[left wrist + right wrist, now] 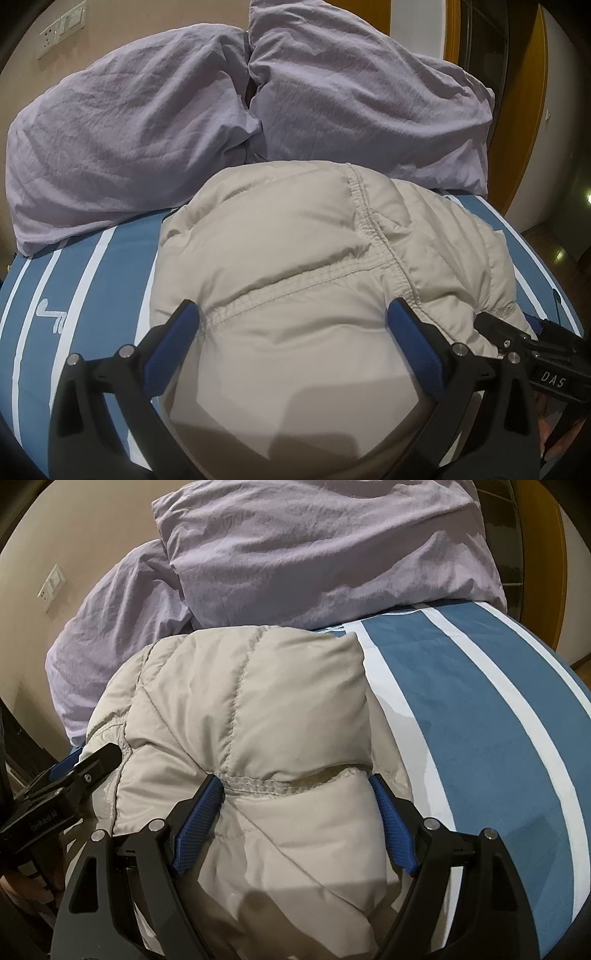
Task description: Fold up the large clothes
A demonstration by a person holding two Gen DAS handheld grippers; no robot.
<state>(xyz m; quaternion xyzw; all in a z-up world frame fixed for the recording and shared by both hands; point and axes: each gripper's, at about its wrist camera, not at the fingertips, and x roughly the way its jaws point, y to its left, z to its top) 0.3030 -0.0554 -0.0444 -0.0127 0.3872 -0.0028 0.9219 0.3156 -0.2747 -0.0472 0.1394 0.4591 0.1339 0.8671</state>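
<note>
A beige quilted puffer jacket (295,251) lies bunched and folded over on a blue bed sheet with white stripes (85,280). It also shows in the right wrist view (251,701). My left gripper (291,314) is open, its blue pads spread wide over the jacket's seam at the near edge. My right gripper (295,782) is open too, its pads either side of a stitched seam on the jacket. The right gripper shows at the right edge of the left wrist view (517,332), and the left gripper at the left edge of the right wrist view (88,768).
Two lilac pillows (122,122) (354,92) lie behind the jacket against a beige wall. They also show in the right wrist view (314,546). The striped sheet (480,709) lies bare to the jacket's right. A wooden door frame (524,110) stands at the far right.
</note>
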